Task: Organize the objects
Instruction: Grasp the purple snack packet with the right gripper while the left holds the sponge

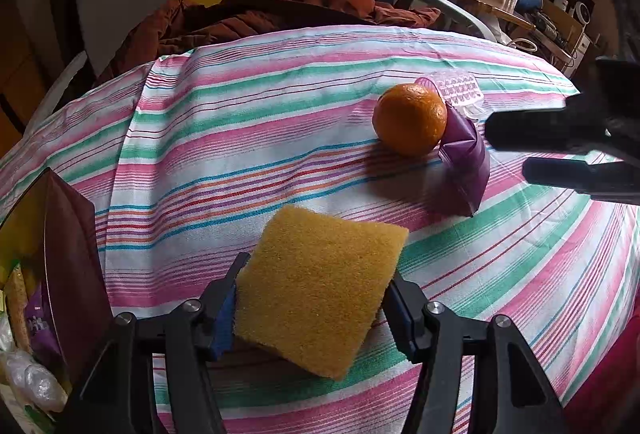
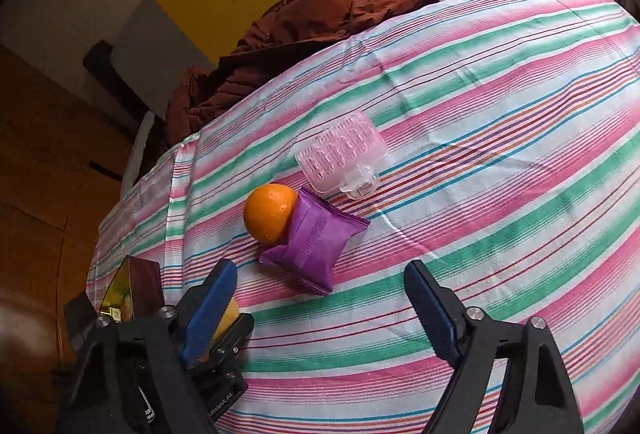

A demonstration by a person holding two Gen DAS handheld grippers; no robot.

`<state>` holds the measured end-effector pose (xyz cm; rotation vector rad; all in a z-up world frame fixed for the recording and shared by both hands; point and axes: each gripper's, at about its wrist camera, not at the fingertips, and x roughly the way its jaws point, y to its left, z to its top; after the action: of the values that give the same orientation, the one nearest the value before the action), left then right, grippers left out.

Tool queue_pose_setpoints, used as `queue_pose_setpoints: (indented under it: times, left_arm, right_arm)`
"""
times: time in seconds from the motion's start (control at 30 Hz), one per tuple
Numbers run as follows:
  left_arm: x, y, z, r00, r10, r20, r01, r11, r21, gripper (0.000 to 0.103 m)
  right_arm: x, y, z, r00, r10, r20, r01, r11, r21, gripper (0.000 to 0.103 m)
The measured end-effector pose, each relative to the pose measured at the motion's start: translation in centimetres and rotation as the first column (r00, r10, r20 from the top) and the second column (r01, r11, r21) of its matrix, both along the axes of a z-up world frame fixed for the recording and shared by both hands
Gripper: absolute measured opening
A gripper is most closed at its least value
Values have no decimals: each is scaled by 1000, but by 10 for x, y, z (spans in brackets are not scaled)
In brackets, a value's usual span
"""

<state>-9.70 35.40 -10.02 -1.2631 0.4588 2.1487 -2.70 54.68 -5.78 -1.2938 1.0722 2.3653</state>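
The left gripper (image 1: pixel 314 298) has its fingers closed on the yellow sponge (image 1: pixel 320 286), a flat, coarse square held tilted over the tabletop (image 1: pixel 240 138). The open brown box (image 1: pixel 68 274) lies just left of it, near the tabletop's left edge. The right gripper (image 2: pixel 320 298), fingers spread and empty, points at the purple packet (image 2: pixel 314 240), which is touching the orange (image 2: pixel 269 212).

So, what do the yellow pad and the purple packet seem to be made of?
Yellow pad: probably a foam or fibre scouring sponge, matte, with a coarse porous surface. Purple packet: likely thin plastic film, slightly glossy, with crimped sealed edges and a puffed body.
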Motion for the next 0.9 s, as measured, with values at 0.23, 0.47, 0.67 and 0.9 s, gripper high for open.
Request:
queue_pose_setpoints:
  times: [0.23,0.47,0.67,0.9]
  left_arm:
    - [1,-2,0,1000,-5,2,5,1000,21,63]
    - [2,-1,-1,1000,-10,-11,10,1000,22,64]
    - [2,-3,-1,1000,-18,-17,19,999,30,64]
    - [7,-2,-3,997,-32,-64,34,999,22,65]
  right_arm:
    - [-38,1,-27,995,23,99,-23,1000,-3,68]
    - [-47,-4,-34,991,43,129,-54,995,83,52]
    - [-24,-21,-23,973,122,198,-158,971,180,41]
    - [2,-22,-26,968,99,233,-162,949,270,41]
